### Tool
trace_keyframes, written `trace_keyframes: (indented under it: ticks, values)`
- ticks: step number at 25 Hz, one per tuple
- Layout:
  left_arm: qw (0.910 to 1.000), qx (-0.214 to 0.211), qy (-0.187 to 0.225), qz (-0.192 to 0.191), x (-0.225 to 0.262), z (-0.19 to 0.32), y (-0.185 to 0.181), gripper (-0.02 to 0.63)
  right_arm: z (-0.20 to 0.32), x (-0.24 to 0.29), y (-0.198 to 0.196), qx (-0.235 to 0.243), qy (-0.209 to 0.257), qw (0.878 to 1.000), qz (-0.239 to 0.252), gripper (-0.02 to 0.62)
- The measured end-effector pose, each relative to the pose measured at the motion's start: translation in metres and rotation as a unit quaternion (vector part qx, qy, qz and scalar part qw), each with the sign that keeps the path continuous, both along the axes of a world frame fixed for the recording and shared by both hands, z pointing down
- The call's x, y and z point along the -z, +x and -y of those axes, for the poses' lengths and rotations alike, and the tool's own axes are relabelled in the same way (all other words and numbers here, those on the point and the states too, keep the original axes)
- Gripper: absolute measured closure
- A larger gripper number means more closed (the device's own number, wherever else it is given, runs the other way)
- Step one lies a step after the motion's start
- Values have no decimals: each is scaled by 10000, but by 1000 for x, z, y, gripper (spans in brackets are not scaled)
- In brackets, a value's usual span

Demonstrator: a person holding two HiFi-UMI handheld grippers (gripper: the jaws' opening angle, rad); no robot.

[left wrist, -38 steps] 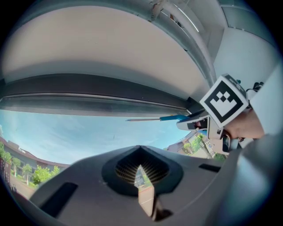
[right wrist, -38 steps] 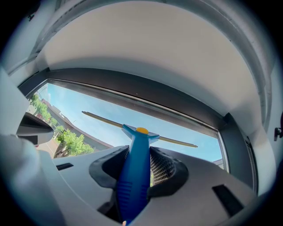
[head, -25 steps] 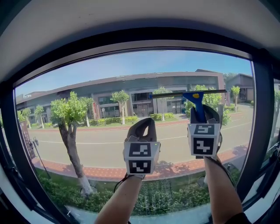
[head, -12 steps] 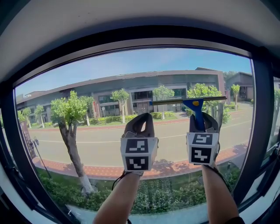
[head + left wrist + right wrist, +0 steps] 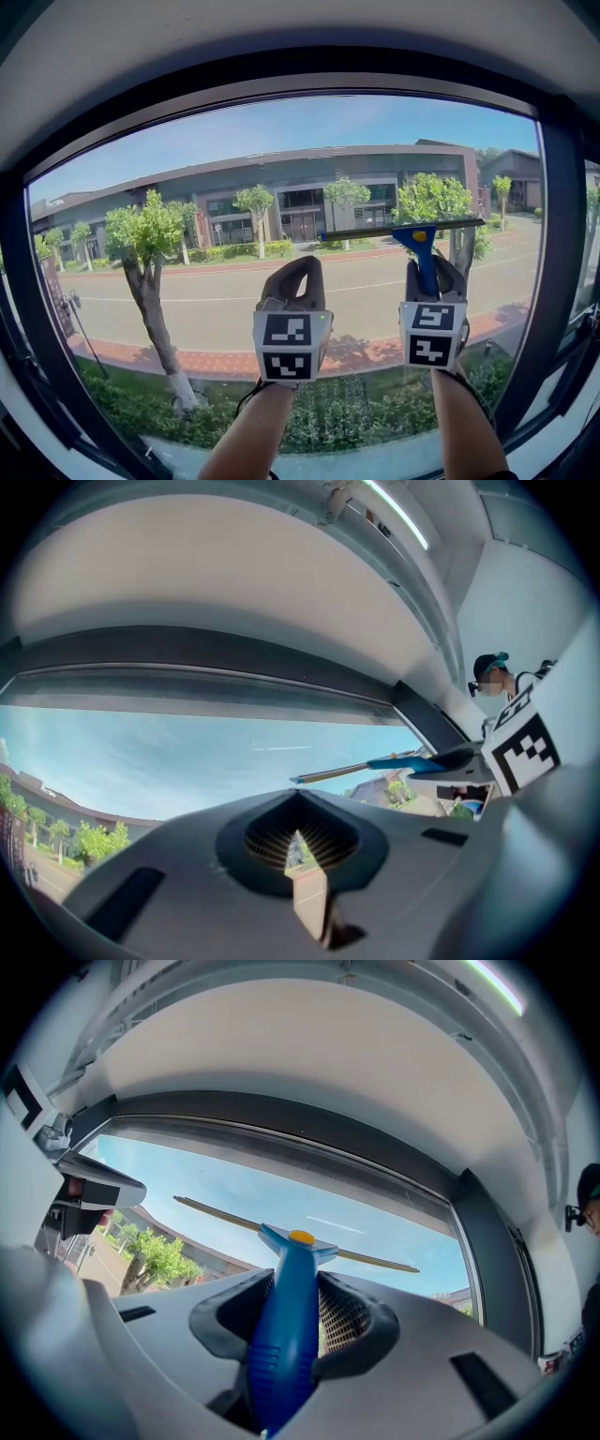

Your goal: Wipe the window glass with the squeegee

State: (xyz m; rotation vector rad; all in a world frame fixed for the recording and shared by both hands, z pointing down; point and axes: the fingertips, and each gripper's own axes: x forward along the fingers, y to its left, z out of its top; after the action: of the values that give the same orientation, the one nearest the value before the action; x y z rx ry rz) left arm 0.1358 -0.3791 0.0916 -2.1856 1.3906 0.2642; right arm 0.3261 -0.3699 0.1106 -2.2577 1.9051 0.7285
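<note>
A blue-handled squeegee (image 5: 424,251) stands upright in my right gripper (image 5: 433,272), which is shut on its handle (image 5: 286,1335). Its long blade (image 5: 403,227) lies level against the window glass (image 5: 234,159), at the right half of the pane. The blade (image 5: 225,1220) also crosses the right gripper view, and shows in the left gripper view as a thin bar (image 5: 366,766). My left gripper (image 5: 292,278) hangs beside the right one, to its left, shut with nothing between its jaws (image 5: 298,834).
A dark window frame (image 5: 561,281) bounds the pane on the right, with the top rail (image 5: 281,80) overhead and the left post (image 5: 19,309) at the left. Outside are trees, a road and a long building. A person's reflection (image 5: 492,672) shows at the right.
The right gripper has drawn the squeegee down the glass, and its blade now sits lower on the pane. The left gripper has dropped by about the same amount.
</note>
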Motion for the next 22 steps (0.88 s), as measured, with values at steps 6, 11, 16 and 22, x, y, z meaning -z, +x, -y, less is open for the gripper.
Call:
trace_keyframes:
  ticks: [6, 11, 16, 22]
  values:
    - [9998, 54, -179, -22, -20, 6, -7, 606, 0, -18, -1, -6, -75, 10000, 15, 455]
    - [9995, 99, -303, -46, -36, 8, -14, 605, -2, -34, -1, 6, -134, 9999, 24, 455]
    - [9990, 55, -422, -105, -56, 8, -16, 605, -3, -55, -1, -3, -221, 9998, -2, 456]
    - [9980, 82, -624, -42, -85, 10, -14, 604, -4, -78, -1, -30, -307, 9995, 3, 456]
